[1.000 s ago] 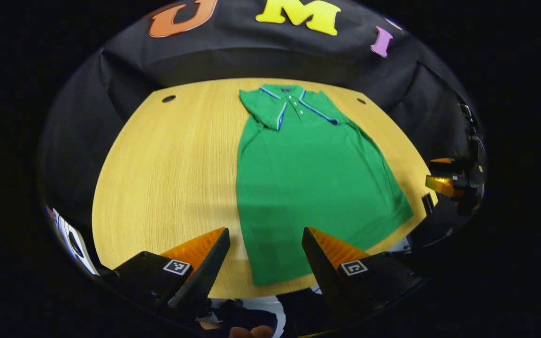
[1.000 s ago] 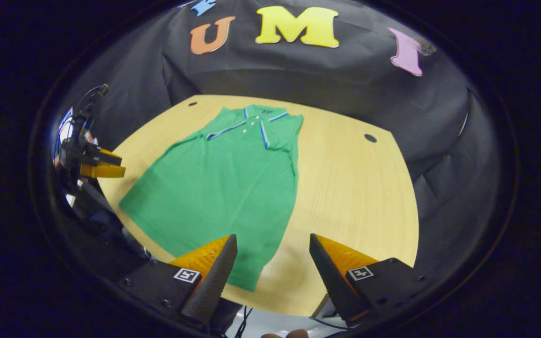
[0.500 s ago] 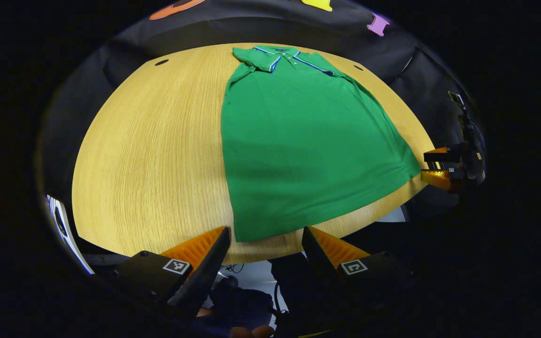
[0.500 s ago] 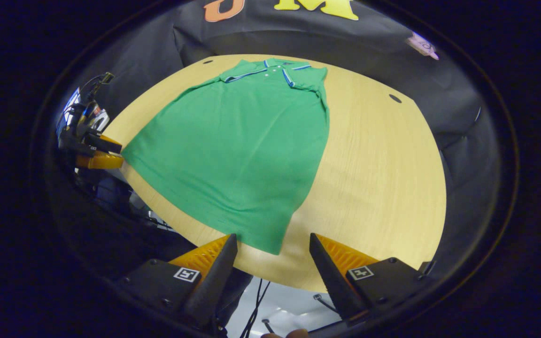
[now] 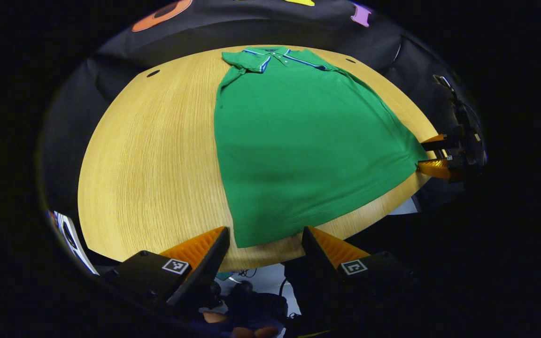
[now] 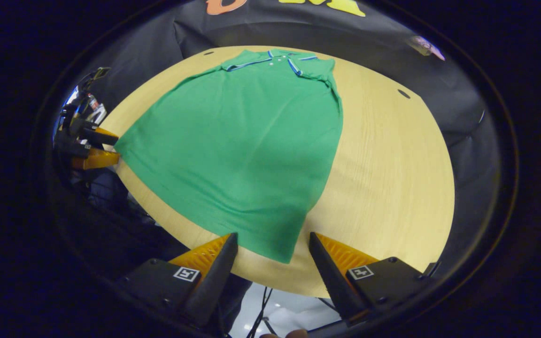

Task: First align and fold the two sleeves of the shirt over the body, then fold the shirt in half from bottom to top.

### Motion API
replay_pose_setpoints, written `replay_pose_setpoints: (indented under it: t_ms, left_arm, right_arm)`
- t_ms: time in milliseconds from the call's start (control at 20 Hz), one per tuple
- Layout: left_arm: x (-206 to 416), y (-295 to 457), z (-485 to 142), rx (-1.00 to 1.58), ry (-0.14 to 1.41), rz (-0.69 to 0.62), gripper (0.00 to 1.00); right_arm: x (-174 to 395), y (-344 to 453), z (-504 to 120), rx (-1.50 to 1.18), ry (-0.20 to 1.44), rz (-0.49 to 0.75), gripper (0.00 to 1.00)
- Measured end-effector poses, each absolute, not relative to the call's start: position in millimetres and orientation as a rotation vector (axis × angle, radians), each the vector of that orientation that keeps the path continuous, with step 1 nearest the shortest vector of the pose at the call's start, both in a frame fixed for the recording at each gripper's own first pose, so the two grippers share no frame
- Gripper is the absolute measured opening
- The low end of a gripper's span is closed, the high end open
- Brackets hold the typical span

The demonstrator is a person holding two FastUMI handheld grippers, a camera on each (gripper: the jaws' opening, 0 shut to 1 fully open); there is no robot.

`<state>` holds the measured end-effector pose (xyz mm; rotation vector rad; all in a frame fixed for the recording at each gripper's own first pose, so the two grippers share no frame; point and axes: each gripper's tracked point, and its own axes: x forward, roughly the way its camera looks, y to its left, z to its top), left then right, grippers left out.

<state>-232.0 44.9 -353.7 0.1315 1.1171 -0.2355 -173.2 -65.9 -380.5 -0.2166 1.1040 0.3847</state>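
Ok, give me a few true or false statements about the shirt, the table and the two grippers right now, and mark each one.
1. The green shirt lies flat on the wooden table. True.
2. The shirt is already folded in half from bottom to top. False: it lies full length, collar at the far end and hem near the grippers.
3. The left gripper has its jaws open at the hem's corner. True.
4. The right gripper is clamped shut on the collar. False: its jaws are open near the hem's other corner.
5. A sleeve sticks out sideways onto the table. False: both are folded over the body.
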Motion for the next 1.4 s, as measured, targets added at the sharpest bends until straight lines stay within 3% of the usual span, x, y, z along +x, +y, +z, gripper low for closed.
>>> replay_pose_setpoints:
  t_ms: [200,250,350,450,550,600,800,900,950,1050,1100,1400]
  left_arm:
    - [-227,41,-356,0.175,1.098,-0.256,1.0]
    - [-226,40,-355,0.175,1.095,-0.259,0.99]
    - [-224,35,-356,0.182,1.093,-0.262,0.84]
    - [-221,34,-355,0.171,1.084,-0.26,0.55]
    - [-218,33,-355,0.134,1.089,-0.266,0.24]
    - [-219,34,-355,0.102,1.101,-0.268,0.12]
    - [-218,32,-348,0.023,1.125,-0.289,0.05]
    - [-217,33,-341,0.019,1.119,-0.307,0.05]
    - [-216,32,-337,0.016,1.114,-0.32,0.04]
    - [-212,31,-328,0.014,1.097,-0.352,0.04]
    - [-210,31,-322,0.011,1.084,-0.365,0.04]
    - [-183,32,-290,-0.036,1.018,-0.383,0.04]
  right_arm:
    - [-176,-62,-379,-0.227,1.104,0.401,0.92]
    - [-176,-58,-379,-0.25,1.103,0.425,0.82]
    - [-177,-52,-378,-0.277,1.093,0.464,0.58]
    - [-177,-51,-378,-0.266,1.092,0.464,0.17]
    - [-172,-53,-379,-0.225,1.111,0.463,0.12]
    - [-174,-53,-377,-0.186,1.126,0.458,0.04]
    - [-172,-53,-370,-0.1,1.157,0.447,0.02]
    - [-171,-51,-361,-0.072,1.151,0.452,0.05]
    - [-169,-52,-358,-0.064,1.15,0.453,0.02]
    - [-167,-52,-351,-0.029,1.149,0.454,0.05]
    - [-165,-52,-347,-0.007,1.145,0.452,0.02]
    - [-134,-53,-314,0.109,1.092,0.438,0.02]
